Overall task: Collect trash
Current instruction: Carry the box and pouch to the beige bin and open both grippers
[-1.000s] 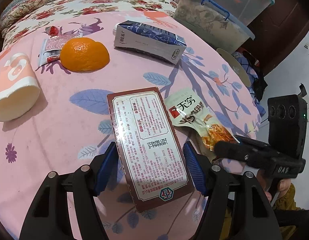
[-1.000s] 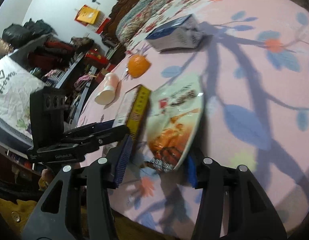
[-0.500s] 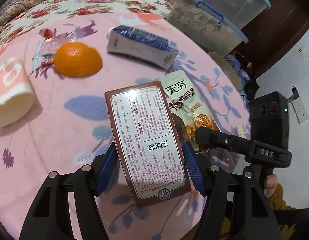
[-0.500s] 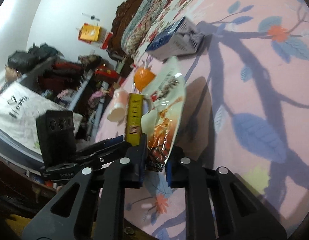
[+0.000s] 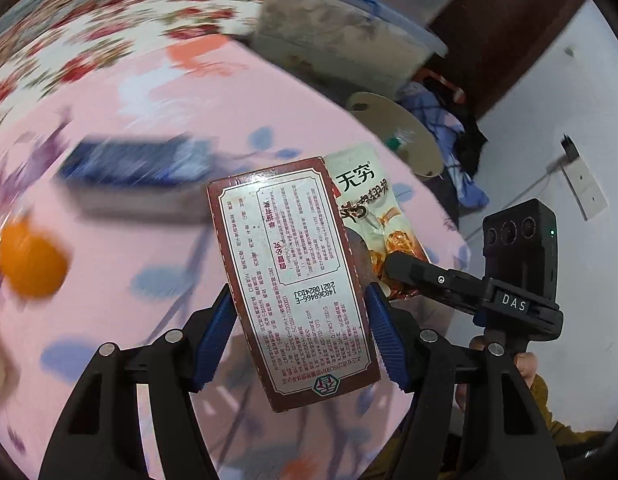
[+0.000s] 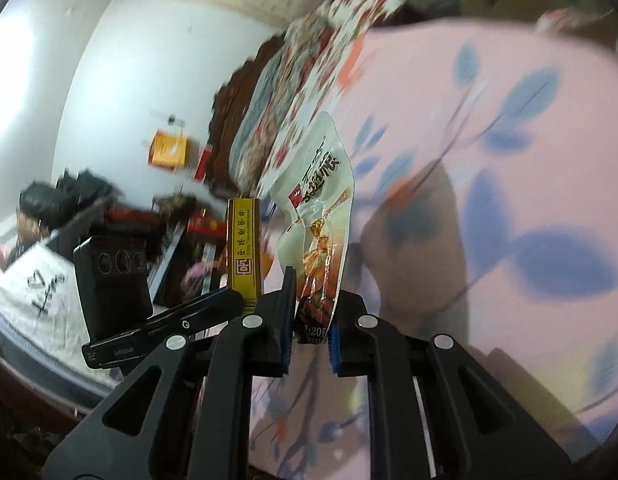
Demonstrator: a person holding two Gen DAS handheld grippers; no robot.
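Left wrist view: left hand-held gripper clamps a brown carton, right hand-held gripper pinches a snack pouch; orange and blue box remain on the bed.

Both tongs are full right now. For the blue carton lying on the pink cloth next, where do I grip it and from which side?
Judging by its pose, take the blue carton across its narrow width, coming down from above. It lies flat on its long side on the pink cloth, so the two long faces are free for the pads. Motion blur hides finer detail.
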